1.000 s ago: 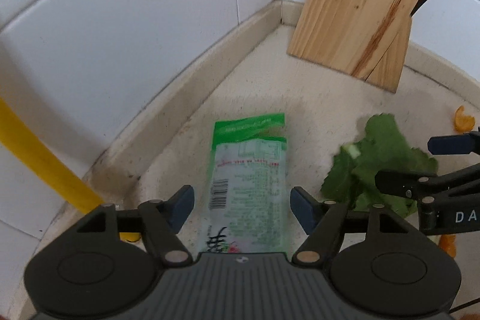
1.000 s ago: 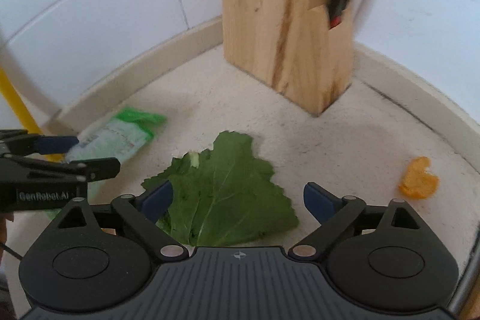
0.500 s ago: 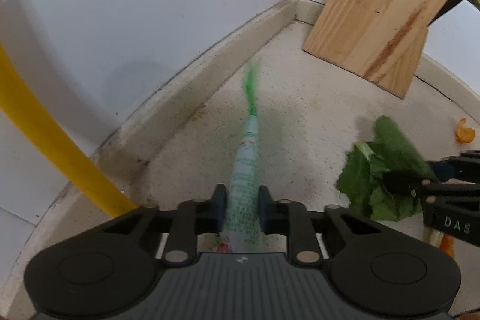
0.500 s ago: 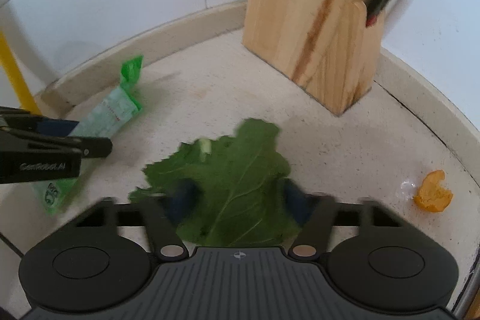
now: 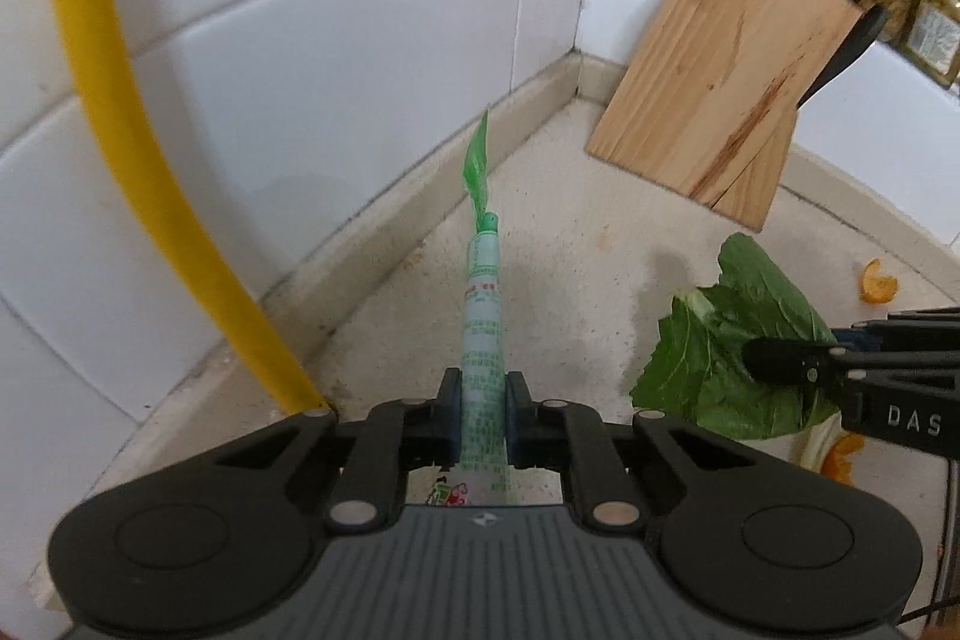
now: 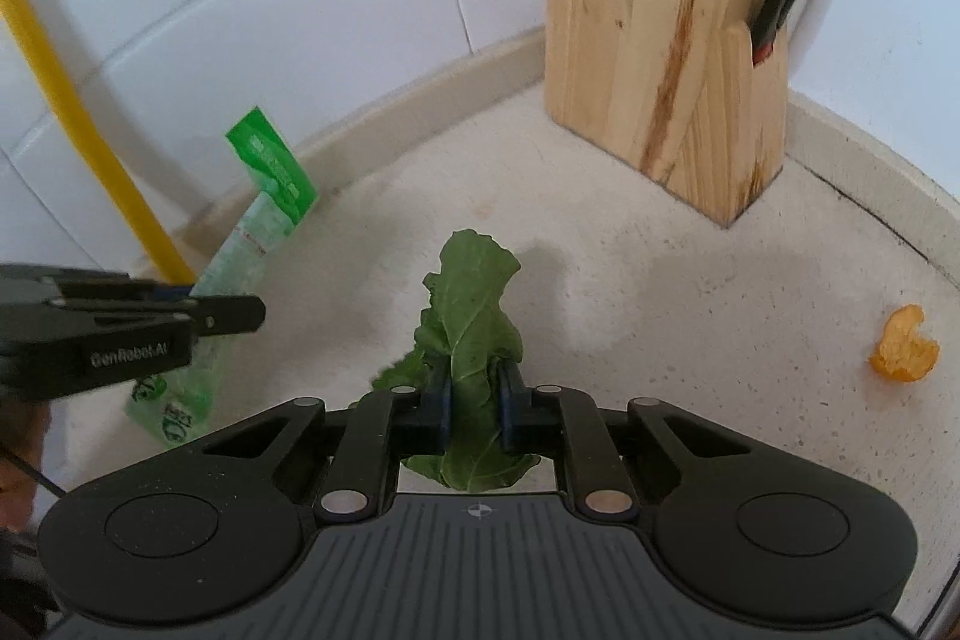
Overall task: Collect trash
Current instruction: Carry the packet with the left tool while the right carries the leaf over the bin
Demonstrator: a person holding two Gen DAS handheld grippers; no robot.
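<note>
The left hand-held gripper (image 5: 483, 412) is closing on the wrapper (image 5: 482, 334), long axis pointing straight ahead; the right hand-held gripper (image 6: 471, 403) is closing on the leaf (image 6: 471, 322).

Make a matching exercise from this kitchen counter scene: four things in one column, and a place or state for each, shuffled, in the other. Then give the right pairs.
Things:
1. green plastic wrapper
2. green vegetable leaf
3. orange peel piece
4. wooden knife block

Places or states:
A. lying loose on the counter, off to the right
B. pinched in the left gripper
C. standing in the tiled corner with black handles in it
D. pinched in the right gripper

Pairs: 1-B, 2-D, 3-A, 4-C
</note>
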